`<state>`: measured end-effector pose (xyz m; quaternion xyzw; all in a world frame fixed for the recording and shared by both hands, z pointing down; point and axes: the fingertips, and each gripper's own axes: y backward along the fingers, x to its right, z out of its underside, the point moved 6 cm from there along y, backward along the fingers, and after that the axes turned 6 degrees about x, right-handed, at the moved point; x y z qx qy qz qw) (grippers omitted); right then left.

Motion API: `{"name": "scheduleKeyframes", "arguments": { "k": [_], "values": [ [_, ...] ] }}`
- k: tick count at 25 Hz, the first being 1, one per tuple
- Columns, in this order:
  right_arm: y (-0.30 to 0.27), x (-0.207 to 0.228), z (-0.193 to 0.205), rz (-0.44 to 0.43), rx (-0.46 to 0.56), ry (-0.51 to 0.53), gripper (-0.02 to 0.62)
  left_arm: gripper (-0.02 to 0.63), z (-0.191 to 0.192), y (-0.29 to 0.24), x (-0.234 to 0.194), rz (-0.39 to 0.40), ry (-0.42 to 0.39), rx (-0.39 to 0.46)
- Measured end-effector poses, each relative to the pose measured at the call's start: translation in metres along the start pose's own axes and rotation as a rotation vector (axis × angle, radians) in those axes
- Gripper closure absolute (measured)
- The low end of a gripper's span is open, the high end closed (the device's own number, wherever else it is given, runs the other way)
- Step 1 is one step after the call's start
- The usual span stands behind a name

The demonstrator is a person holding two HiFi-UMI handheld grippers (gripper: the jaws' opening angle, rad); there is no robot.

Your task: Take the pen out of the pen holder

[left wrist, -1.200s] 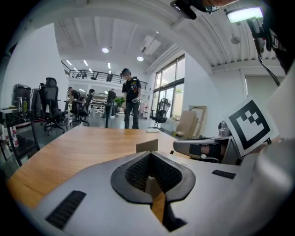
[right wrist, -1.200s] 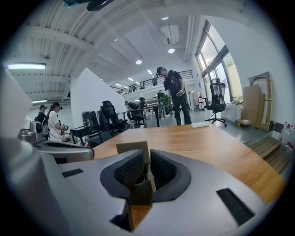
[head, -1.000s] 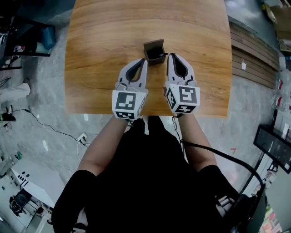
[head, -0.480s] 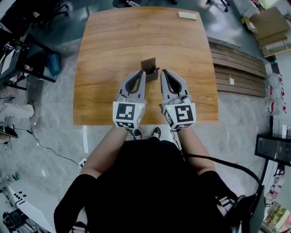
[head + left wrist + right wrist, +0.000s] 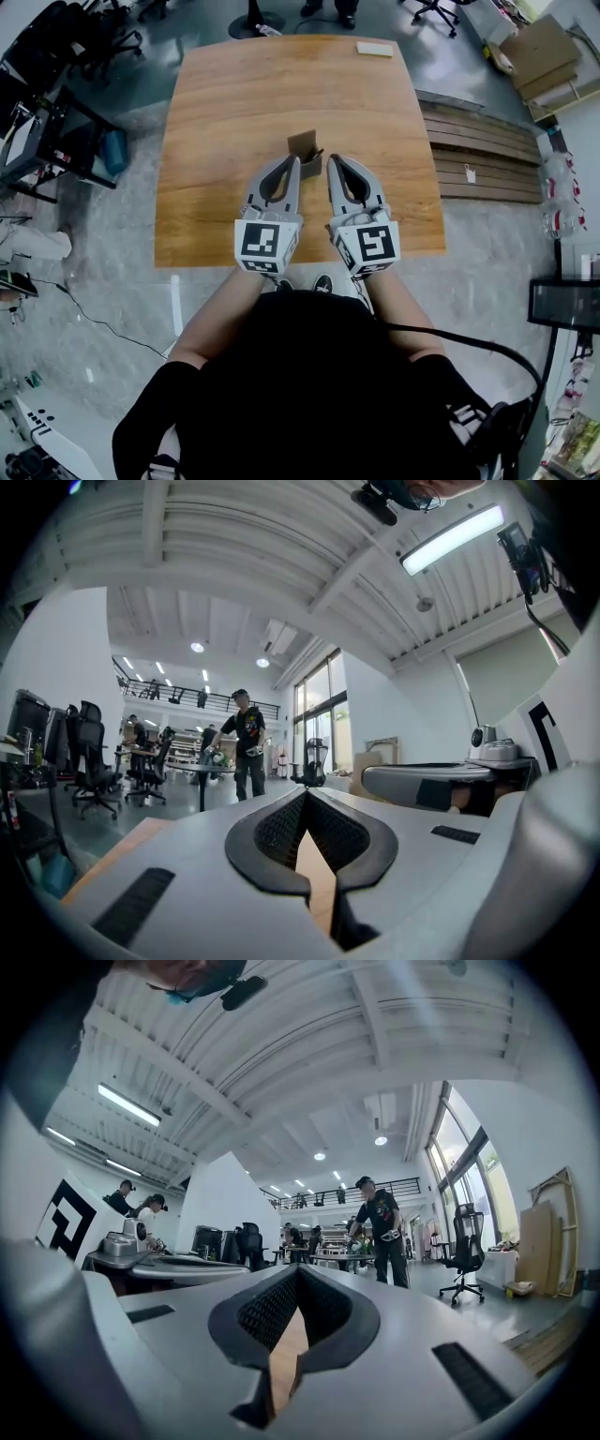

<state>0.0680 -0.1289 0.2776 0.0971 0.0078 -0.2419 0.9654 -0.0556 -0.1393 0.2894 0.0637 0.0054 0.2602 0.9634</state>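
A small brown pen holder (image 5: 304, 145) stands near the middle of the wooden table (image 5: 216, 141). A dark bit, perhaps the pen (image 5: 321, 153), shows at its right edge, too small to tell. My left gripper (image 5: 296, 160) and right gripper (image 5: 330, 158) are side by side just on the near side of the holder, tips pointing toward it, both shut and empty. In the left gripper view my left gripper (image 5: 305, 793) points level across the room with its jaws closed. The right gripper (image 5: 297, 1268) shows the same in the right gripper view. The holder is hidden in both gripper views.
A small white block (image 5: 374, 49) lies at the table's far edge. Wooden planks (image 5: 478, 159) and cardboard boxes (image 5: 536, 47) are on the floor to the right, office chairs beyond the table. A person in black (image 5: 246, 742) stands at a desk far off.
The head view has pulled back, so more of the table shows. The two grippers have drawn closer together and now sit just short of the holder rather than flanking it.
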Motion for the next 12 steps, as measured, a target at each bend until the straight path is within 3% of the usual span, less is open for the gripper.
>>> {"name": "scheduleKeyframes", "arguments": {
  "k": [12],
  "values": [
    [0.021, -0.006, -0.013, -0.004, 0.011, 0.002, 0.581, 0.606, -0.011, 0.016, 0.019, 0.016, -0.005, 0.011]
  ]
}}
